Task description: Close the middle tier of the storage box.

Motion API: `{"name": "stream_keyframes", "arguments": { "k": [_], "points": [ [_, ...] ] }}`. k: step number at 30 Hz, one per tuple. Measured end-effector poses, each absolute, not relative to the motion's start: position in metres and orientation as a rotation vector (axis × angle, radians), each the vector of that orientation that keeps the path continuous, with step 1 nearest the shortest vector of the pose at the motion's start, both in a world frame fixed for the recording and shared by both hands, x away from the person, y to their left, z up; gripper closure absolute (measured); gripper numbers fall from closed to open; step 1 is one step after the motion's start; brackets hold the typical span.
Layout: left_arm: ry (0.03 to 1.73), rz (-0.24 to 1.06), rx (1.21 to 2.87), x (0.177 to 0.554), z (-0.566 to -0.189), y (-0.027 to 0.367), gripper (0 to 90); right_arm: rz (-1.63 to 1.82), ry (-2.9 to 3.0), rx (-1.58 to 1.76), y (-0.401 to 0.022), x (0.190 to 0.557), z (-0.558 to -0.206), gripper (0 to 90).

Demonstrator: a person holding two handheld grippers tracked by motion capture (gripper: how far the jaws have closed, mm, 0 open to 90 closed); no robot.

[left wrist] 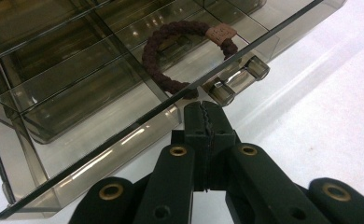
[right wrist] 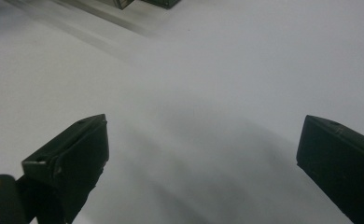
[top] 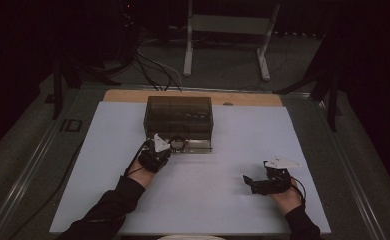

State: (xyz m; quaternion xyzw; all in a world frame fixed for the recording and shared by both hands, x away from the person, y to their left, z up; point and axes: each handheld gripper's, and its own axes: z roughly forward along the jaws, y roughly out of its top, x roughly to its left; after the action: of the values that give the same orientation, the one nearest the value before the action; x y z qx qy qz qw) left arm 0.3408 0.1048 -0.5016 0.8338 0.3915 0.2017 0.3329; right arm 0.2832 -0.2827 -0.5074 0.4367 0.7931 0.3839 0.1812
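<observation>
A smoky clear organiser box (top: 178, 117) stands at the middle of the white sheet (top: 108, 165), with its bottom drawer (left wrist: 101, 140) pulled out toward me. A dark braided hair tie (left wrist: 161, 70) with a pink tag lies in the drawer (top: 195, 146), and shows as a dark ring (top: 177, 144) from above. My left gripper (left wrist: 203, 109) is shut, its tips at the drawer's front rim just beside the tie's near end. I cannot tell whether it pinches anything. My right gripper (right wrist: 201, 149) stands open and empty over the bare sheet, at the front right (top: 246, 180).
The drawer has a small clear handle (left wrist: 238, 79) at its front. A wooden table edge (top: 193, 96) shows behind the sheet. Cables (top: 153, 70) and a white stand (top: 228, 30) sit on the floor beyond. Bare sheet lies between the two hands.
</observation>
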Motion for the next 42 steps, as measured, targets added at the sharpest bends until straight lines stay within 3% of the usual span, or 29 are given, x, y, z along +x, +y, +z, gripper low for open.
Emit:
{"name": "stream_keyframes", "arguments": {
  "k": [42],
  "points": [
    [1.022,0.544,2.184,0.362,-0.492,0.098,90.0,1.089,2.238,1.228,-0.283,0.283,-0.507,2.4]
  ]
}}
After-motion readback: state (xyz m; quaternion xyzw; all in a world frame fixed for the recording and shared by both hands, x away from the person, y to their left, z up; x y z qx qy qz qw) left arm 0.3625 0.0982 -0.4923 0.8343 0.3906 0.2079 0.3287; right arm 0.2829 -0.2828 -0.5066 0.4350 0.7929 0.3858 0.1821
